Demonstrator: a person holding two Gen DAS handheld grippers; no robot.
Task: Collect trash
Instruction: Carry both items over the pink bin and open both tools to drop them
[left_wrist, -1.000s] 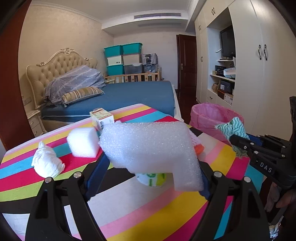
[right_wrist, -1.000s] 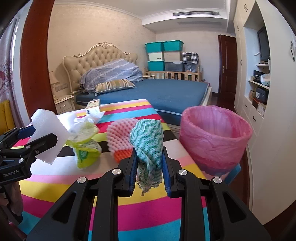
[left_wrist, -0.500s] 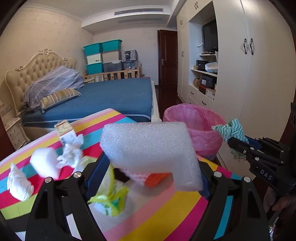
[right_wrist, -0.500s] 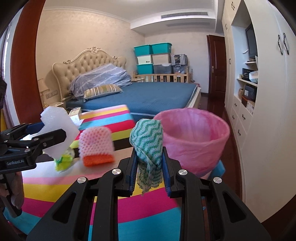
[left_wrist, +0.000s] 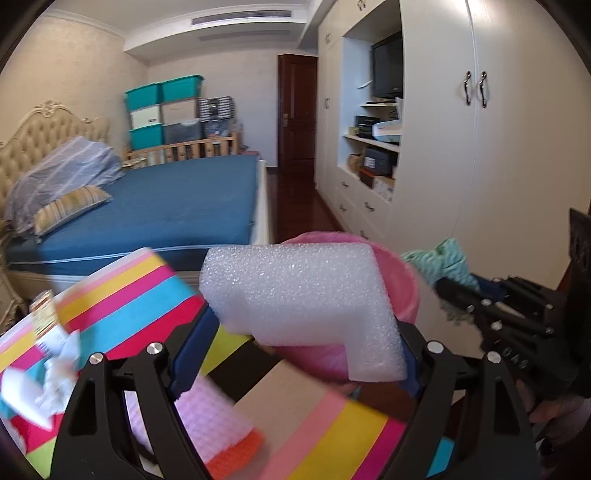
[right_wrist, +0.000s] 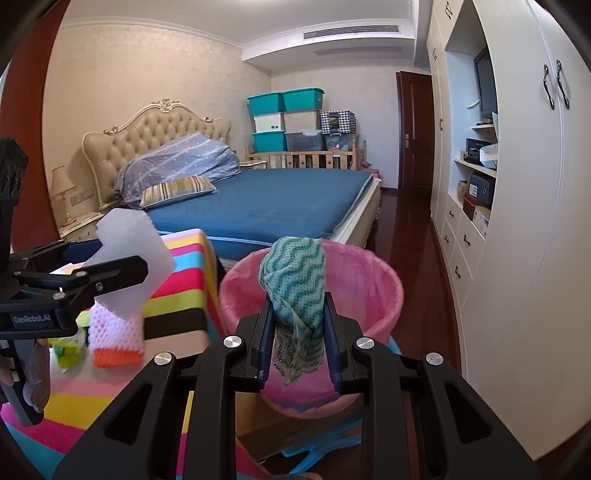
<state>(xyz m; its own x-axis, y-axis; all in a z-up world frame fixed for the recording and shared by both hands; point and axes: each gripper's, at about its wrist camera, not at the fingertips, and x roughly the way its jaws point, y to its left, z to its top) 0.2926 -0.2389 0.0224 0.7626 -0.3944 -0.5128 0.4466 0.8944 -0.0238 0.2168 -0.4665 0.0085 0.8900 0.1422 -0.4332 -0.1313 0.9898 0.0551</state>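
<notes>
My left gripper (left_wrist: 295, 332) is shut on a white foam block (left_wrist: 299, 295) and holds it above the table's right edge, close to the pink-lined trash bin (left_wrist: 402, 291). It also shows in the right wrist view (right_wrist: 125, 266). My right gripper (right_wrist: 297, 321) is shut on a teal wavy-patterned cloth (right_wrist: 295, 280) and holds it over the near rim of the trash bin (right_wrist: 373, 280). The cloth also shows in the left wrist view (left_wrist: 443, 262).
On the striped tablecloth (left_wrist: 147, 291) lie a pink and orange foam net sleeve (right_wrist: 116, 339), a crumpled tissue (left_wrist: 61, 365), a small carton (left_wrist: 46, 321) and a green wrapper (right_wrist: 68, 349). A bed (right_wrist: 266, 199) stands behind the table. White wardrobes (right_wrist: 535, 221) line the right.
Both grippers have swung right with their loads. The bin is now nearer, right under the cloth and just behind the foam block. The table's items have slid left in view.
</notes>
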